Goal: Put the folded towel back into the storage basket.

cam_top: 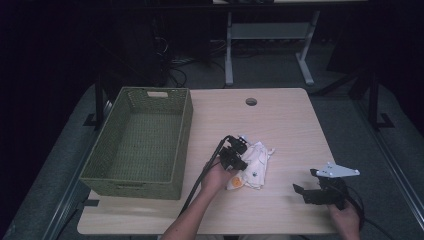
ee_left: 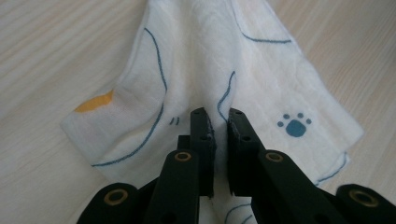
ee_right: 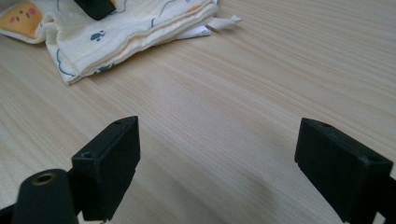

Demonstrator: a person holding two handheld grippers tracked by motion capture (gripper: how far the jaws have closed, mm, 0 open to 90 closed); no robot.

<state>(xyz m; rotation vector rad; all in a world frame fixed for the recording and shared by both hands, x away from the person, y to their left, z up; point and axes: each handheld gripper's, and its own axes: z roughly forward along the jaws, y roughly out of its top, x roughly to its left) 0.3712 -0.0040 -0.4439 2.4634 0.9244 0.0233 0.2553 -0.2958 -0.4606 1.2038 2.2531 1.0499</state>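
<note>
High view, cloth: a white printed cloth [cam_top: 255, 167] lay crumpled on the wooden table [cam_top: 280, 120], right of the green woven basket [cam_top: 137, 145] and clear of it.
High view, left gripper: the left gripper [cam_top: 234, 152] sat on the cloth's left edge, with the hand just behind it.
High view, right gripper: the right gripper [cam_top: 306, 184] rested near the table's front right corner, well apart from the cloth.
Left gripper view, claw: the jaws were nearly together, with a raised fold of the cloth [ee_left: 219, 60] pinched between them; the rest fanned out flat on the wood.
Left gripper view, print: blue lines, a paw mark [ee_left: 294, 125] and an orange patch showed on the fabric.
Right gripper view, claw: the jaws stood wide apart over bare table [ee_right: 224, 140] and held nothing.
Right gripper view, cloth: the cloth [ee_right: 126, 32] lay farther off, folded in layers.
Progress, done: the cloth looked gripped.
Progress, left: it was not yet lifted, and the basket held nothing; the likely carry and drop remained.
</note>
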